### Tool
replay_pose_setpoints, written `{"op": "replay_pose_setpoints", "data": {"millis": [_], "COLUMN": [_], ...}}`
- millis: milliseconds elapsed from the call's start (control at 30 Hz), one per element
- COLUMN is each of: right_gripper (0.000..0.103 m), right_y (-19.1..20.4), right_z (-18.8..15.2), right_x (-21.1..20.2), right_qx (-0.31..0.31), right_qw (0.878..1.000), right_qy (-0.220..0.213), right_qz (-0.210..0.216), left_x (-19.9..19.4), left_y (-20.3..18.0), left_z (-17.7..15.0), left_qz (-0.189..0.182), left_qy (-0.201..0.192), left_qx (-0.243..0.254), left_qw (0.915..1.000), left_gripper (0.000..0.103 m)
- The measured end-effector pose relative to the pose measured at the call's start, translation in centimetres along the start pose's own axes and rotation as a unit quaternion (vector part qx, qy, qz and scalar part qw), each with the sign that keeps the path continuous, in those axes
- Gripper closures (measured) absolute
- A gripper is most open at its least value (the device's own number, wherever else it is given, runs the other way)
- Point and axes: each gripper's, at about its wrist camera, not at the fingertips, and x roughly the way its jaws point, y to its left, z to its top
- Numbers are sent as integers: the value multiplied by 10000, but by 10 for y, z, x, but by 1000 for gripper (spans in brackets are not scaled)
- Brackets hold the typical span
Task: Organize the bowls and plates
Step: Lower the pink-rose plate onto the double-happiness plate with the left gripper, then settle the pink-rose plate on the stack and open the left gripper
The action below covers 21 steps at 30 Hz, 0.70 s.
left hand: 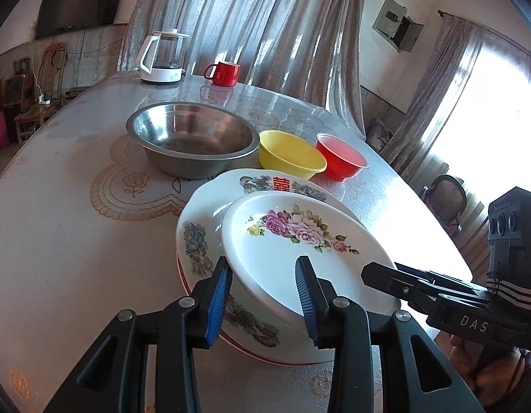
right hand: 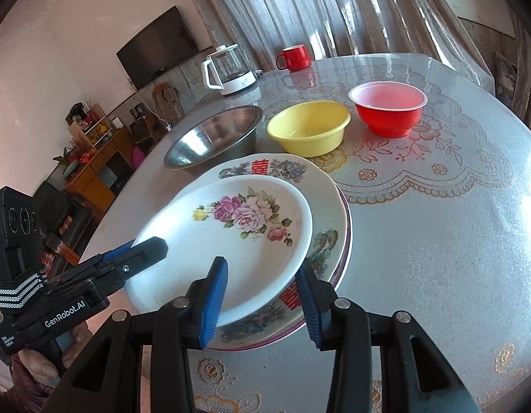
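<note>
Plates are already stacked: the rose plate (right hand: 231, 241) lies tilted on the patterned plate (right hand: 320, 186), near the counter (right hand: 437, 241) edge. Left claw (left hand: 262, 296) and right claw (right hand: 262, 299) each straddle its near rim, partly open, pads not visibly pressing, so it looks set down, not held. The 3 bowls, steel (left hand: 193, 137), yellow (left hand: 289, 155) and red (left hand: 341, 156), stand side by side unnested; that seems left.

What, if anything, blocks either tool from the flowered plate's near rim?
Nothing visible does. The left tool and the right tool each already straddle the near rim of the flowered plate, with no other object in between.
</note>
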Motion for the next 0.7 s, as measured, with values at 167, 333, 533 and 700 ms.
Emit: {"op": "replay_pose_setpoints", "data": {"millis": [167,333,533,700], "right_gripper": [62,60,60,60], "right_y": [-2,-1,14,16], "right_z": [1,0,3,1], "right_x": [-2,1,-7,-4], "right_qx": [56,26,-306,-289], "right_qw": [10000,10000,9994,9995], "right_qy": [-9,70,-119,-49], "right_qz": [25,22,97,137], "left_x": [3,4,1,-10], "left_y": [1,1,-3,-1], "left_z": [0,-3,-5,-5], "left_qz": [-20,55,38,-64], "left_qy": [98,126,121,-36], "left_qx": [-98,-121,-28,0], "left_qw": [9999,9998,9999,10000], "left_gripper": [63,61,61,61]}}
